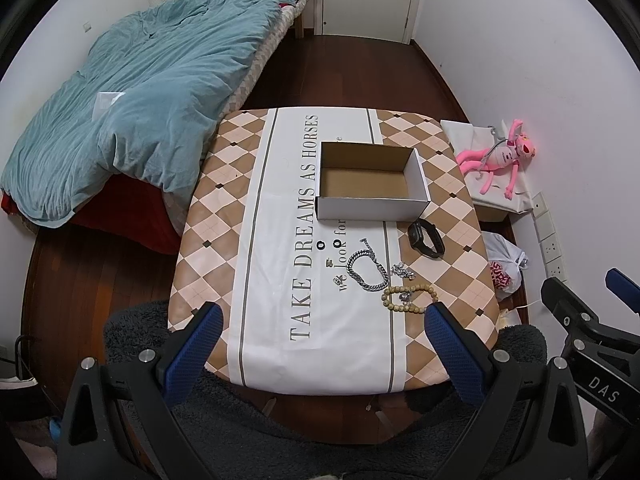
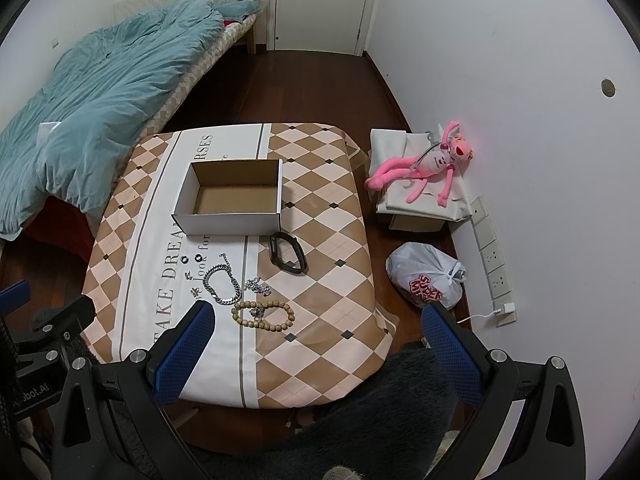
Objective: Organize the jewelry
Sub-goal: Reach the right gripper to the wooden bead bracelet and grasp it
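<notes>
Both grippers hang above the near edge of the table (image 1: 224, 264), released and holding nothing: the left gripper (image 1: 323, 322) and the right gripper (image 2: 316, 324) have their jaws spread wide. An empty cardboard box (image 1: 372, 204) stands mid-table. In front of the box lie, from left, two small black rings (image 1: 328, 245), a silver chain bracelet (image 1: 366, 270), a wooden bead bracelet (image 1: 408, 298) and a black watch (image 1: 426, 238).

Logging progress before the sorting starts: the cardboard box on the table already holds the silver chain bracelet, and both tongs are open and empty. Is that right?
Not quite. The cardboard box is empty; the right wrist view shows the silver chain bracelet lying on the table in front of it. Both the left tongs and right tongs are open and empty.
</notes>
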Demonstrator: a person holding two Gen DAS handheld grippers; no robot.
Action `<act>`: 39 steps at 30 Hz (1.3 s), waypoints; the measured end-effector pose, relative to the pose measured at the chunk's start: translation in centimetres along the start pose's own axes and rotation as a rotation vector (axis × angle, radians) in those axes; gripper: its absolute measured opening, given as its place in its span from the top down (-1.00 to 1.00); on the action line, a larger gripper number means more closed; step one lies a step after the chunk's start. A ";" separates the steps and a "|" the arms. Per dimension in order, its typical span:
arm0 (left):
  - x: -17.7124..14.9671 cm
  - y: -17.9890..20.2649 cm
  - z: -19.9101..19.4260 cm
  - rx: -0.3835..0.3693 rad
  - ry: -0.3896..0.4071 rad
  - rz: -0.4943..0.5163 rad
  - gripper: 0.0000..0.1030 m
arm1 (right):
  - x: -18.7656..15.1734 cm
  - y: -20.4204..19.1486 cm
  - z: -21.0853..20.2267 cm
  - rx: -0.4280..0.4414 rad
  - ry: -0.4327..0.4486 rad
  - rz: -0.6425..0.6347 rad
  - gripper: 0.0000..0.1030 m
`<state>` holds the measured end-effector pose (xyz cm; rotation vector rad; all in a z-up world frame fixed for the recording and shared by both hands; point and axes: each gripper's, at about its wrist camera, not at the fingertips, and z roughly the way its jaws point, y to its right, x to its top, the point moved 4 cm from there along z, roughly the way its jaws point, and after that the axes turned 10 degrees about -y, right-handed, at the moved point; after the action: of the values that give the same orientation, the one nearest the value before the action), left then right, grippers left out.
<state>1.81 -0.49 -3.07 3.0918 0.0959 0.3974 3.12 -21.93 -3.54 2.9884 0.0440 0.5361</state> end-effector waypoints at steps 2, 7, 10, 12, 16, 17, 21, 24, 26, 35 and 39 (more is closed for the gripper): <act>0.0 0.1 0.0 0.000 0.001 0.000 -1.00 | -0.1 0.0 0.0 0.000 0.001 0.000 -1.00; 0.0 0.1 0.0 -0.001 -0.001 0.002 -1.00 | -0.1 -0.1 0.0 -0.001 0.002 0.000 -1.00; 0.1 0.2 0.0 -0.002 -0.001 0.004 -1.00 | -0.1 -0.1 0.0 0.002 0.002 0.000 -1.00; 0.2 0.2 -0.1 -0.002 0.000 0.003 -1.00 | 0.2 0.1 -0.5 0.000 0.002 -0.001 -1.00; 0.7 0.6 -0.8 -0.005 0.003 0.001 -1.00 | 0.0 0.1 -0.4 0.001 0.003 0.000 -1.00; 0.7 0.7 -0.8 -0.005 0.004 0.002 -1.00 | -0.1 0.0 -0.3 0.000 0.004 0.001 -1.00; 0.6 0.6 -0.7 -0.005 0.003 0.002 -1.00 | 0.4 0.0 -0.7 0.002 0.006 -0.001 -1.00; 0.8 0.6 -0.8 -0.008 0.003 -0.002 -1.00 | 0.4 -0.2 -1.0 0.005 0.010 0.000 -1.00; 0.6 0.5 -0.7 -0.007 0.006 0.001 -1.00 | 0.3 -0.2 -0.8 0.010 0.009 0.004 -1.00; 3.1 -0.8 5.6 0.075 -0.010 -0.018 -1.00 | 1.4 0.4 5.1 -0.001 -0.059 0.052 -1.00; 3.5 -0.9 9.8 0.095 -0.078 -0.015 -1.00 | 1.4 0.5 10.4 -0.002 -0.138 0.063 -1.00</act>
<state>7.64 0.49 -11.72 3.1931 0.1397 0.2795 8.08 -23.37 -12.72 3.0252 -0.0613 0.3341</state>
